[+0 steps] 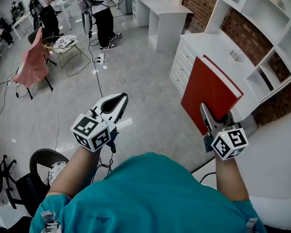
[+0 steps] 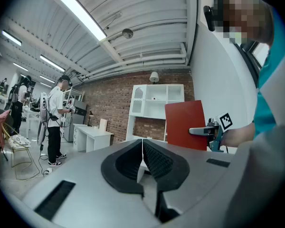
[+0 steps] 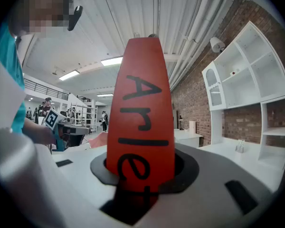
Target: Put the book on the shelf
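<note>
A red book [image 1: 209,92] stands upright in my right gripper [image 1: 207,113], which is shut on its lower edge. In the right gripper view its spine [image 3: 141,113] with black letters fills the middle, clamped between the jaws. The white shelf unit [image 1: 262,28] with open compartments rises at the right, in front of a brick wall; the book hangs in the air short of it, over the white cabinet [image 1: 208,47]. My left gripper [image 1: 117,101] is held out at the left over the floor, shut and holding nothing. The book [image 2: 185,125] also shows in the left gripper view.
A white desk [image 1: 162,13] stands at the back. People stand far left by a chair with pink cloth [image 1: 33,64] and a small round table [image 1: 63,45]. Cables run over the grey floor [image 1: 136,81]. A black chair [image 1: 43,159] sits near my left side.
</note>
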